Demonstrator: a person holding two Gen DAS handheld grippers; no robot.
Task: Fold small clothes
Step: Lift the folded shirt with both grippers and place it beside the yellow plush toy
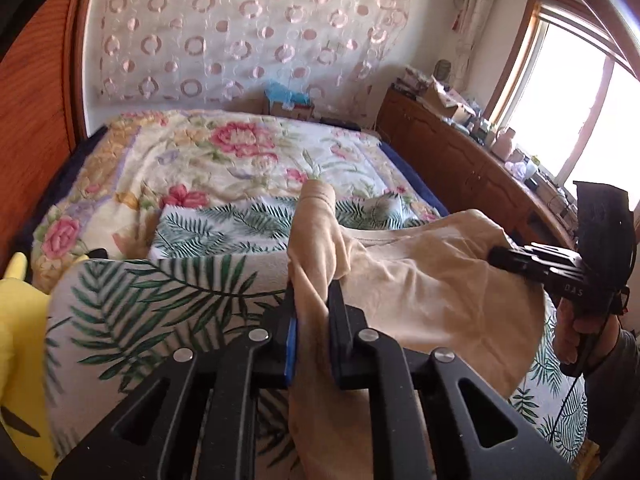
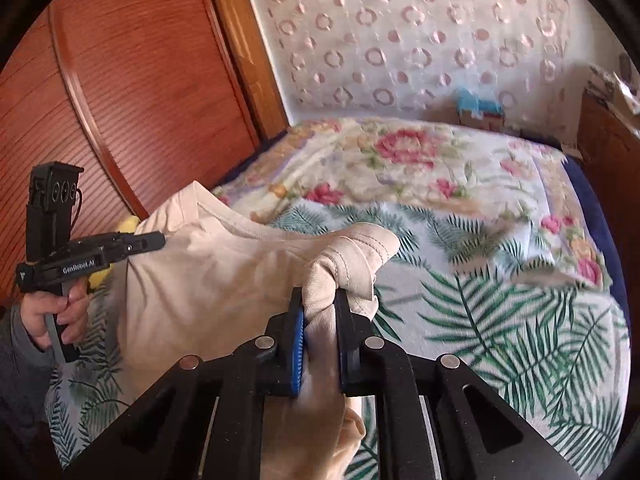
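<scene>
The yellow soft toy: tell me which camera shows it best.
The left wrist view. There the yellow soft toy fills the lower left edge, beside the leaf-print blanket. The right wrist view shows only a small yellow patch behind the beige shirt, mostly hidden.

Bright daylight, window [image 1: 576, 92] glare; fisheye warp, slight blur.

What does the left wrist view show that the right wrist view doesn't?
Only the left wrist view: the window, the cluttered sideboard, the right gripper seen from the side, a yellow toy.

Only the right wrist view: the wooden wardrobe door in full, the left gripper seen from the side.

Both: the beige shirt pinched by both grippers, the palm-print blanket, the floral bedspread.
</scene>
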